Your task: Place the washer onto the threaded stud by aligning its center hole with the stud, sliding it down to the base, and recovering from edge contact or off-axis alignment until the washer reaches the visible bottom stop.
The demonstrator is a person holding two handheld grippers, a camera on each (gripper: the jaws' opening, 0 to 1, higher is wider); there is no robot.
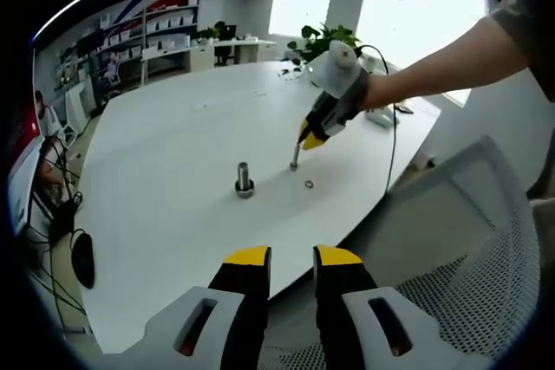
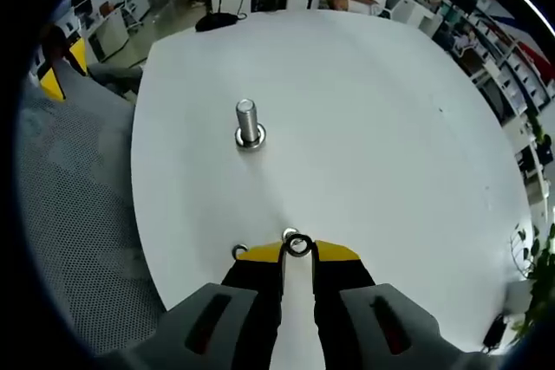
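Right jaws: the right gripper [image 2: 297, 251] has its yellow tips nearly together, pinching a washer [image 2: 298, 245] at the very ends, its ring and center hole showing.
Held washer vs. stud: in the left gripper view the right gripper [image 1: 314, 138] hangs right above a thin upright stud [image 1: 295, 158]; whether the hole already sits over its top, I cannot tell.
Left jaws: the left gripper [image 1: 291, 256] is spread with a clear gap, holding nothing, well back from the work.
Other parts: a loose washer [image 1: 309, 184] lies flat on the white table [image 1: 173, 171] just beside the thin stud; a thicker bolt with a nut [image 1: 244, 178] stands apart.
Progress: pickup looks done; alignment, sliding down and seating at the base are left.
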